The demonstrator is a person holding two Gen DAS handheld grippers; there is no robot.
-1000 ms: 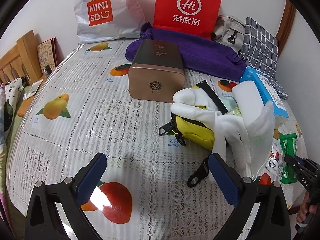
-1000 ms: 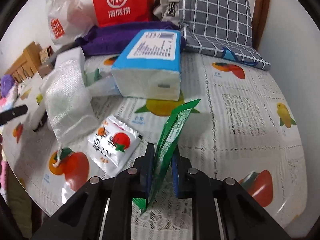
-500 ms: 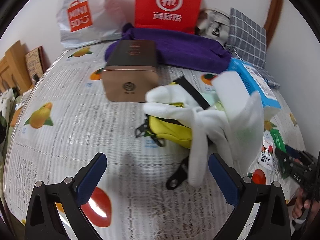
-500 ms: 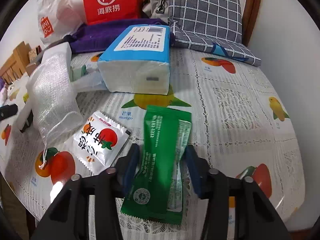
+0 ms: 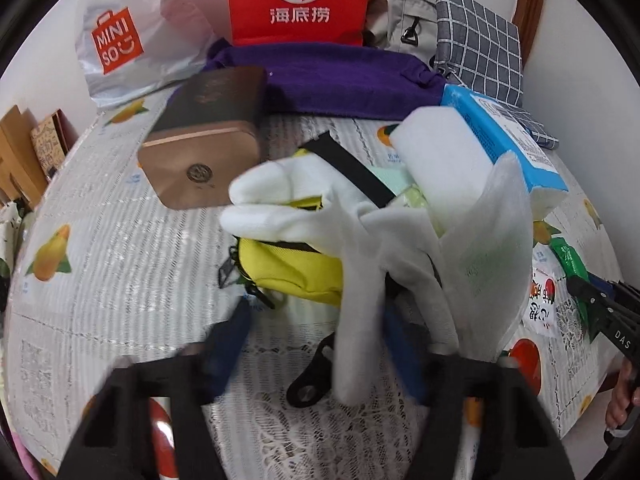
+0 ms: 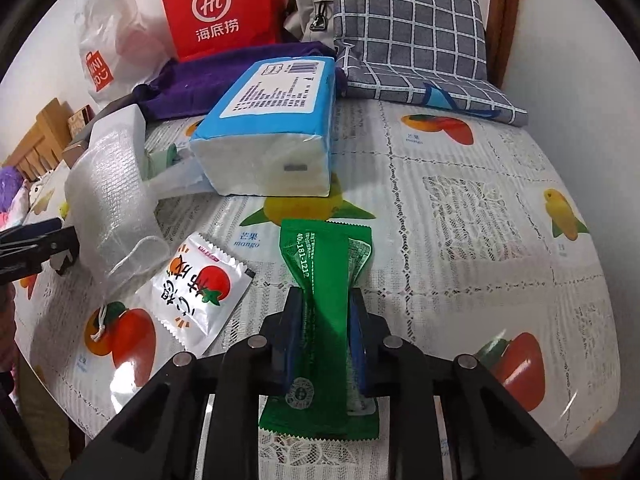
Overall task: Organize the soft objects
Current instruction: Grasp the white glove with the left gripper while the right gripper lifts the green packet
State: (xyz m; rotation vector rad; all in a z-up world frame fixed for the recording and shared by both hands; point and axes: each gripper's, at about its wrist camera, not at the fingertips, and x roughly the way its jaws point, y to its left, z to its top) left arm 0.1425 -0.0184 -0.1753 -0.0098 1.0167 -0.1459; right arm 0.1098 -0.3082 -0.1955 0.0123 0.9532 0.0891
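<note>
White glove (image 5: 352, 264) lies draped over a yellow pouch (image 5: 296, 272) mid-table; one finger hangs between the jaws of the left gripper (image 5: 316, 344), which have just been closing, blurred, can't tell if pads touch it yet. Right gripper (image 6: 325, 316) is clenched on a green sachet (image 6: 325, 292), jaws just closed further; digits "40.181-1212" legible on it. Beside it lies a white sachet (image 6: 200, 292) w/ tomato print. Red bag (image 5: 298, 0) at back reads "Hi" plus Chinese chars; white bag (image 5: 132, 44) reads "MINISO". Blue tissue pack (image 6: 268, 136) has a label w/ barcode, text too small. Tablecloth (image 6: 480, 240) prints "mango" under fruit. Open room: right side of the table, up to its right edge.
</note>
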